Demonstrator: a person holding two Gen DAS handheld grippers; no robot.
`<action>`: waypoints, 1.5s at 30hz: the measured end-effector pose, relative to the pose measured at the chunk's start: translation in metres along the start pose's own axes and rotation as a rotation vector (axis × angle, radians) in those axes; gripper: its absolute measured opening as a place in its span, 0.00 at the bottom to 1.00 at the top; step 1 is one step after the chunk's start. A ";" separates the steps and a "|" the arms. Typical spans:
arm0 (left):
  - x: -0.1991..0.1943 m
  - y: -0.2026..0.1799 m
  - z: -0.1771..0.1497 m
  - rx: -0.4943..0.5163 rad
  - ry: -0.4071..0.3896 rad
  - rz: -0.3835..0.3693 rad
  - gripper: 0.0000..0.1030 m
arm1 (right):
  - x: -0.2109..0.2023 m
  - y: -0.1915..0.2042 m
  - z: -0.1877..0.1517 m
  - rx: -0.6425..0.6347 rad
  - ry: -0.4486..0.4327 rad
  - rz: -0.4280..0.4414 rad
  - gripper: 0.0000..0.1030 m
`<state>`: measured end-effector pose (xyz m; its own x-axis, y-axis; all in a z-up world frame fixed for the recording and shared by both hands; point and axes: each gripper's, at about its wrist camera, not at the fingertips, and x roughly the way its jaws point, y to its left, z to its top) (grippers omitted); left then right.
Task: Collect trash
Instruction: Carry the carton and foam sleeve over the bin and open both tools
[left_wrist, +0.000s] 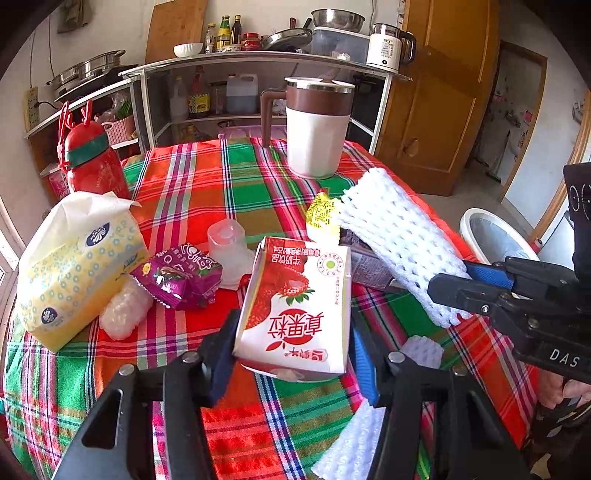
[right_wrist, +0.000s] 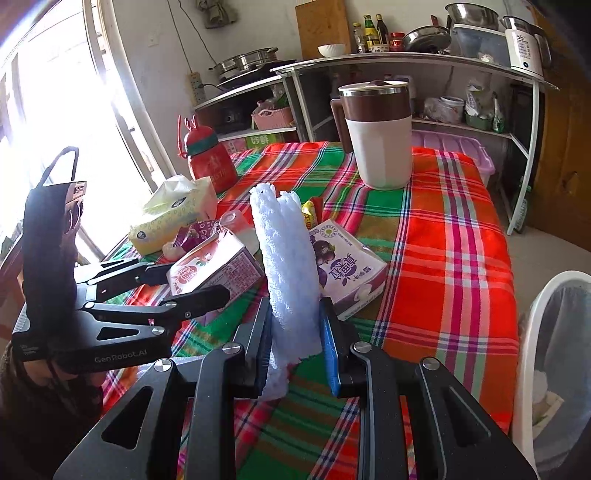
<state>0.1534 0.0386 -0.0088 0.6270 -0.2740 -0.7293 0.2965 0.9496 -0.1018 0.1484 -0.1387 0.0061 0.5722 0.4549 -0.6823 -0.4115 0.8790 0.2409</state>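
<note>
Left gripper (left_wrist: 291, 354) pinches the strawberry milk carton (left_wrist: 295, 306) by its sides, the carton raised off the plaid tablecloth (left_wrist: 207, 192) near the front edge of the tabletop; right gripper (right_wrist: 295, 332) is clamped on the white foam net sleeve (right_wrist: 286, 258), which stands upright between its fingers, its lower end bunched below the pads.

Purple drink carton (right_wrist: 347, 266) lies on the cloth just behind the foam sleeve, toward the right-hand side; yellow wrapper (left_wrist: 323, 216) sits just beyond it; purple snack packet (left_wrist: 177, 273) and clear plastic cup (left_wrist: 229, 243) lie near the left edge beside the tissue pack (left_wrist: 74, 266); a small clear bubble-like packet (left_wrist: 123, 314) touches the tissue pack's front corner.

Red bottle (left_wrist: 92, 162) stands at the far left corner; brown-and-white lidded mug (left_wrist: 316, 125) stands near the far edge; two loose pieces of white foam lie on the cloth by the front edge under the left gripper.

White trash bin (right_wrist: 554, 369) with a liner stands off the right edge of the table, some pale scraps inside.
</note>
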 end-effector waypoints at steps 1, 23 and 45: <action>-0.003 -0.003 0.001 0.004 -0.007 -0.003 0.55 | -0.003 -0.001 0.000 0.003 -0.007 0.000 0.25; -0.027 -0.097 0.033 0.118 -0.083 -0.101 0.55 | -0.089 -0.055 -0.013 0.110 -0.138 -0.077 0.25; 0.023 -0.240 0.061 0.258 -0.016 -0.272 0.55 | -0.154 -0.174 -0.063 0.311 -0.123 -0.317 0.25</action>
<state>0.1402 -0.2051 0.0400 0.5112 -0.5149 -0.6882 0.6243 0.7727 -0.1143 0.0872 -0.3704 0.0257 0.7233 0.1536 -0.6732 0.0195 0.9700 0.2423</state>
